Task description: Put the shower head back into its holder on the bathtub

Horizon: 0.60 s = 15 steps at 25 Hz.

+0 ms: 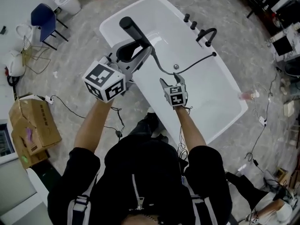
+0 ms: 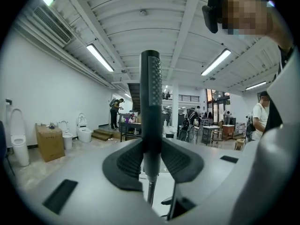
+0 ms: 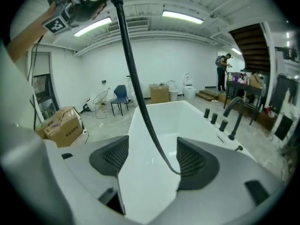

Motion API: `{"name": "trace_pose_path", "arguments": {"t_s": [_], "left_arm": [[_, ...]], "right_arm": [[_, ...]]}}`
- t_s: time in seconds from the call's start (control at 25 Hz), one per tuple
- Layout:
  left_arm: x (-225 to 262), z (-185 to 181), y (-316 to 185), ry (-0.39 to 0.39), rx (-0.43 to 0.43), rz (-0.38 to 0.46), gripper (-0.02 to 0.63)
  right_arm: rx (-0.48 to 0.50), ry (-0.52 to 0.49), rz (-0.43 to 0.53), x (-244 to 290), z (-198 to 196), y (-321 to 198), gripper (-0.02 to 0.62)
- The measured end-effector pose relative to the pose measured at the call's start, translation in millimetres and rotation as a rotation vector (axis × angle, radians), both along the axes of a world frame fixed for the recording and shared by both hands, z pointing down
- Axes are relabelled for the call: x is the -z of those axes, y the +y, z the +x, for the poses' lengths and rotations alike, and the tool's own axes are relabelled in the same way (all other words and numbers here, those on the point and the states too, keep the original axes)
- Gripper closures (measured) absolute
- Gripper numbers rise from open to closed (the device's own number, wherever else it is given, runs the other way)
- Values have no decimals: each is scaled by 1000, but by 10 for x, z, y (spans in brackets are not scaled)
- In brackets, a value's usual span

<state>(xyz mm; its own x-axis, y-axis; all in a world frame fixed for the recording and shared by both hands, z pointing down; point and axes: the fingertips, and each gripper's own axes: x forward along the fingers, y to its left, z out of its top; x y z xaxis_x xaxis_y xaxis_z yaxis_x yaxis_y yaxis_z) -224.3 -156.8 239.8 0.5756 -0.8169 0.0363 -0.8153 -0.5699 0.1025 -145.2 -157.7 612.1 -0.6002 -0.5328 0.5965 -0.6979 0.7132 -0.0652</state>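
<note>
The black stick-shaped shower head [image 1: 136, 32] is raised above the white bathtub [image 1: 225, 111], with my left gripper [image 1: 132, 54] shut on its handle. In the left gripper view the shower head [image 2: 151, 102] stands upright between the pads of the left gripper [image 2: 152, 161]. Its black hose [image 1: 187, 69] sags down and runs to the tub's far rim beside the black faucet [image 1: 206, 34]. My right gripper [image 1: 173, 82] hangs open over the tub. Seen from the right gripper [image 3: 152, 158], the hose [image 3: 136, 88] passes between the jaws, close to the right pad, ungripped.
Three black knobs [image 1: 192, 25] stand on the rim by the faucet [image 3: 234, 114]. On the floor to the left are a cardboard box [image 1: 33, 125], a blue chair [image 1: 44, 20] and cables. Desks with screens line the right side.
</note>
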Motion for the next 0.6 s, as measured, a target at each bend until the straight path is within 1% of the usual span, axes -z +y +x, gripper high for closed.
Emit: {"name": "trace_pose_path", "arguments": {"t_s": [0.16,0.36,0.48,0.6], "left_arm": [[190,-91,34,0,9,13,471],[478,-260,86,31,5,16,472],[645,-331,149,31,-12,34,471],[743,-369,166,50,-37,37,472]], "right_arm": [[3,1,-40,-314,-246,-225,293],[6,31,-58,-569,-451,-464,301],[-42,43,-82,-784,-466,-608,308],[-93,58,-111,-1051,-363,-755,328]]}}
